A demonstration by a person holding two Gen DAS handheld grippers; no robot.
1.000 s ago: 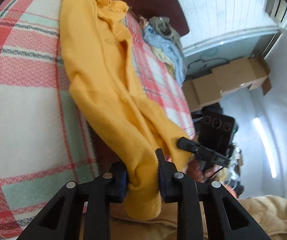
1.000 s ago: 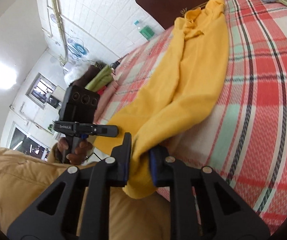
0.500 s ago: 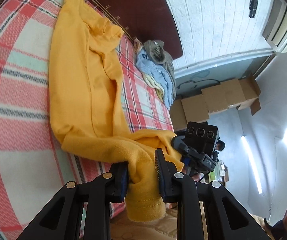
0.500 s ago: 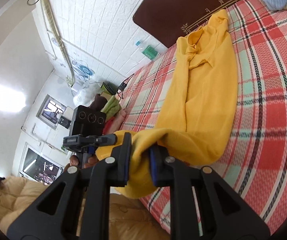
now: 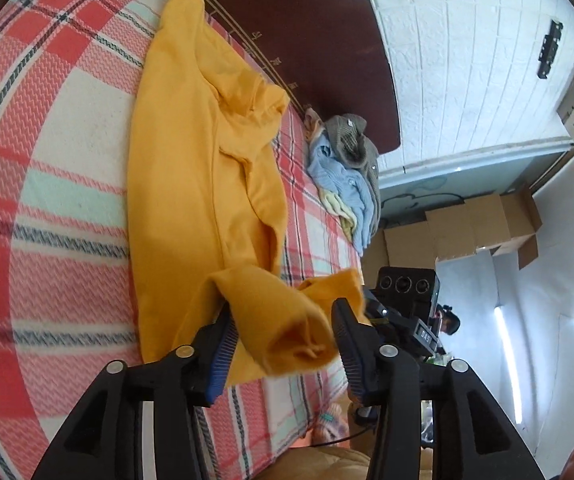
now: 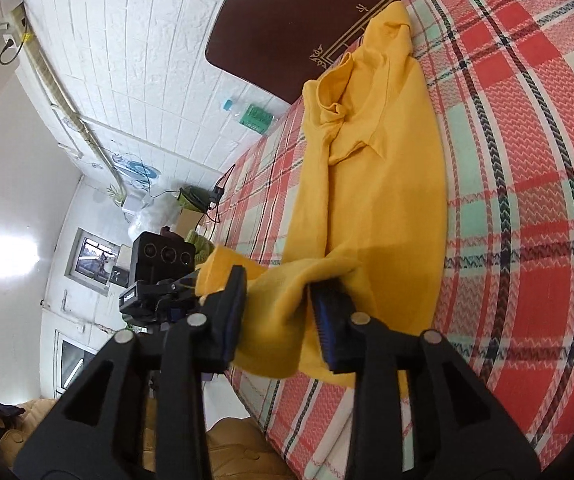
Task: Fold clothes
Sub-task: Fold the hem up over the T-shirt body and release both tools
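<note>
Down at the bottom of the left wrist view, the left gripper (image 5: 283, 316) has its jaws spread wide, and the rolled hem of the yellow shirt (image 5: 191, 168) sits loose in the gap, not pinched. Same story in the right wrist view: the right gripper (image 6: 279, 292) stands released at the bottom centre, with a fold of the yellow shirt (image 6: 383, 184) bunched between its parted fingers (image 6: 329, 320), blue pads showing on the inner faces.

Each camera catches the other tool: the right gripper (image 5: 403, 304) shows at lower right of the left view, just beyond the hem, and the left gripper (image 6: 159, 276) at centre left of the right view, touching the yellow edge.

Beyond the fingers, the shirt runs long and narrow up the middle of both frames, its near end doubled over onto itself, the rest lying flat on the plaid blanket (image 5: 47, 184), red, white and mint checks, also filling the right side of the right view (image 6: 527, 216). The collar sits toward the far end, crumpled.

Further up, the shirt's top reaches the dark brown headboard (image 5: 307, 28), seen at top centre in the right view too (image 6: 295, 12). A pile of clothes (image 5: 347, 168), grey over pale blue, rests at centre right of the left view. Behind that, cardboard boxes (image 5: 471, 228) against the wall.
</note>
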